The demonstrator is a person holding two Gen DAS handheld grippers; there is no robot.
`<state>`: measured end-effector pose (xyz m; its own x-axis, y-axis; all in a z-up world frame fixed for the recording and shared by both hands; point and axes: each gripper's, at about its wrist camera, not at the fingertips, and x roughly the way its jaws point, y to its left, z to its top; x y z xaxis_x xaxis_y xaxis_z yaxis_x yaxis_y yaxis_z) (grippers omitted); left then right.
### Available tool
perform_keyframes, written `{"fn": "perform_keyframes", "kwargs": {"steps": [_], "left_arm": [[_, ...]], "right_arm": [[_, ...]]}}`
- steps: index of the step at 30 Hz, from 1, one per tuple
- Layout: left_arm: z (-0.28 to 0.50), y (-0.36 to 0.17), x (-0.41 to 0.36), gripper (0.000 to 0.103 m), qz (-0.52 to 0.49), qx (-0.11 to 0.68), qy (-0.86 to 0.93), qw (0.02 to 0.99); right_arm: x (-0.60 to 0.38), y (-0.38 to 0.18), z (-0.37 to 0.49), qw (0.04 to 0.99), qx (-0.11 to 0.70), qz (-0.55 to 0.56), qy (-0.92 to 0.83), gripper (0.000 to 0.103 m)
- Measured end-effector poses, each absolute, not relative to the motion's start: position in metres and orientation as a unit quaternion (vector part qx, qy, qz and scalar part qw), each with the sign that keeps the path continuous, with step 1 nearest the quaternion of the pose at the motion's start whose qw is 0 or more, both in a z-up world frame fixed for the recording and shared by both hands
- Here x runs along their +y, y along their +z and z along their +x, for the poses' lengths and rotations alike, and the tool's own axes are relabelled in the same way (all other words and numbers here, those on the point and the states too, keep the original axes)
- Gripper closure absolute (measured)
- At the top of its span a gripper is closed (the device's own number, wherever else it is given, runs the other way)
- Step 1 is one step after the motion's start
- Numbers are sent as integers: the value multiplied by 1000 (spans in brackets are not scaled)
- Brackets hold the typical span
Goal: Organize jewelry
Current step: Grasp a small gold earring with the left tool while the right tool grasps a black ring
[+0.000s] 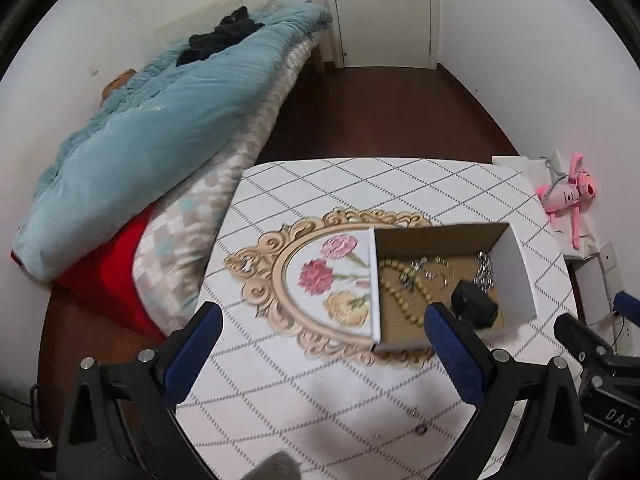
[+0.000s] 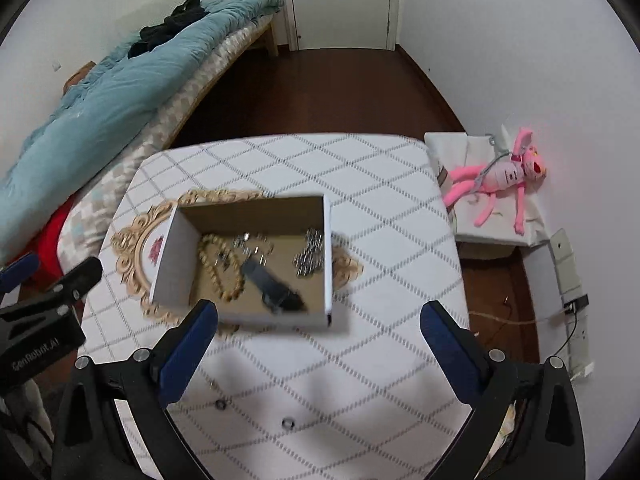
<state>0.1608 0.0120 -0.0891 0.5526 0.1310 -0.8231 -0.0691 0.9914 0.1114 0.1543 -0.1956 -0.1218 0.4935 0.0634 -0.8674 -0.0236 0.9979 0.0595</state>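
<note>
The left tongs (image 1: 322, 318) stand wide and hold nothing, low in the frame above the surface (image 1: 440, 184); the right tongs (image 2: 318, 318) are just as wide and bare. Between and below their tips, near the bottom of each view, two small rings (image 2: 288, 423) lie loose on the cloth, well apart from the open box (image 2: 327, 256) at mid-frame. Inside the box sit a bead necklace (image 2: 218, 264), silver chains (image 2: 310, 258) and a dark, blurred piece that cannot be identified. The likely step is picking up a ring: it calls for coming straight down, pinching narrowly at the cloth, then lifting over the near wall of the box. The tall walls are the main obstacle, and the other tongs crowd the edge. A bed (image 1: 132, 140) fills the upper left; a pink plush toy (image 2: 496, 176) lies at right.
</note>
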Motion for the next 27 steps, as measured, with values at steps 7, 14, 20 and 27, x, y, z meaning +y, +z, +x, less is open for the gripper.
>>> {"fn": "perform_keyframes", "kwargs": {"steps": [7,14,20,27], "left_arm": [[113,-142,23,0,38,511,63,856],[88,-204,32,0,37,568,69,819],[81,-216,32,0,40,576,67,814],[81,-222,27,1,27,577,47,815]], "right_arm": [[-193,-179,106,837,545,33,27,4],[-186,-237,84,810,584,43,42,32],[-168,-258,75,810,584,19,53,56],[-164,-256,71,820,571,12,49,91]]}}
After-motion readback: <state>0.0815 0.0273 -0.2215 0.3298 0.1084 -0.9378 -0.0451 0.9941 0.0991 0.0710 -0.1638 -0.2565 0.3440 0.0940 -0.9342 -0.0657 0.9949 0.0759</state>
